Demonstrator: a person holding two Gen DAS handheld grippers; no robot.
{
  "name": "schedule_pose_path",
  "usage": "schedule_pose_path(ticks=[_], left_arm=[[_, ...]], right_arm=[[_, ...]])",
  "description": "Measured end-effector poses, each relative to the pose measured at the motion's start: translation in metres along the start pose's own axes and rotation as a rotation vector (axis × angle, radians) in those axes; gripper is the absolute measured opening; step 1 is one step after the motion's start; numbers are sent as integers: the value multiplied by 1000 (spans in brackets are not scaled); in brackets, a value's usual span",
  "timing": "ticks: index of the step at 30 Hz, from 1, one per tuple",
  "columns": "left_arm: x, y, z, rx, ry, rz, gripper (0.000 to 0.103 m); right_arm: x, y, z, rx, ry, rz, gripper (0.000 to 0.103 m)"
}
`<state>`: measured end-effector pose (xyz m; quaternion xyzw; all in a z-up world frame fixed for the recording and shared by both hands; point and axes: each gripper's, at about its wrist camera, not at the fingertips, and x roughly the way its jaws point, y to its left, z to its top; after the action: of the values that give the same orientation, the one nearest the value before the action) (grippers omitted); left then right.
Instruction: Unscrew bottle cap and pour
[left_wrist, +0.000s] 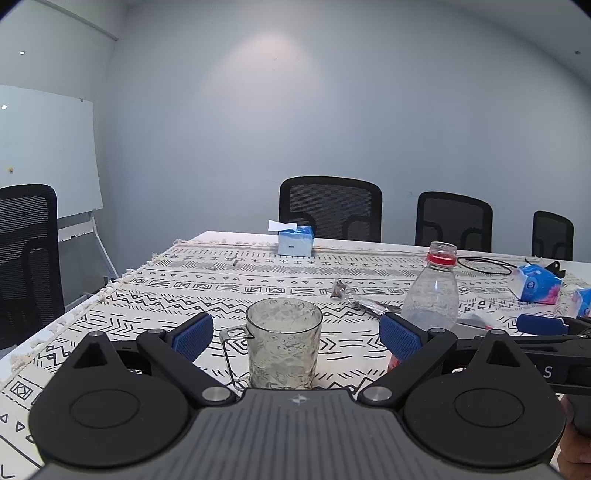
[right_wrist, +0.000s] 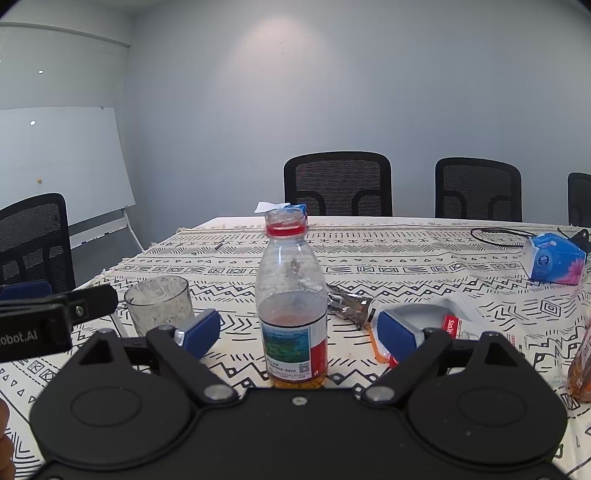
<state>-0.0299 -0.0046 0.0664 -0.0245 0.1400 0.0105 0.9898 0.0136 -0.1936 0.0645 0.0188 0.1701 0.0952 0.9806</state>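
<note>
A clear plastic bottle stands upright on the patterned tablecloth, its cap off, a red ring at the neck and a little orange liquid at the bottom. It also shows in the left wrist view. My right gripper is open, its blue pads either side of the bottle without touching. A textured glass cup with a handle stands between the open pads of my left gripper; it also shows in the right wrist view. The cap is not in view.
A tissue box stands at the table's far edge. A foil wrapper, a SanDisk package, tissue packs and a black cable lie to the right. Another bottle sits at the right edge. Black chairs ring the table.
</note>
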Motion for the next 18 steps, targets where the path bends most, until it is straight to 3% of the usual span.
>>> schedule_pose_path(ticks=[18], left_arm=[[7,1,-1,-11,31,-1,98]], right_arm=[[2,-2,2,7,-2,4,94]])
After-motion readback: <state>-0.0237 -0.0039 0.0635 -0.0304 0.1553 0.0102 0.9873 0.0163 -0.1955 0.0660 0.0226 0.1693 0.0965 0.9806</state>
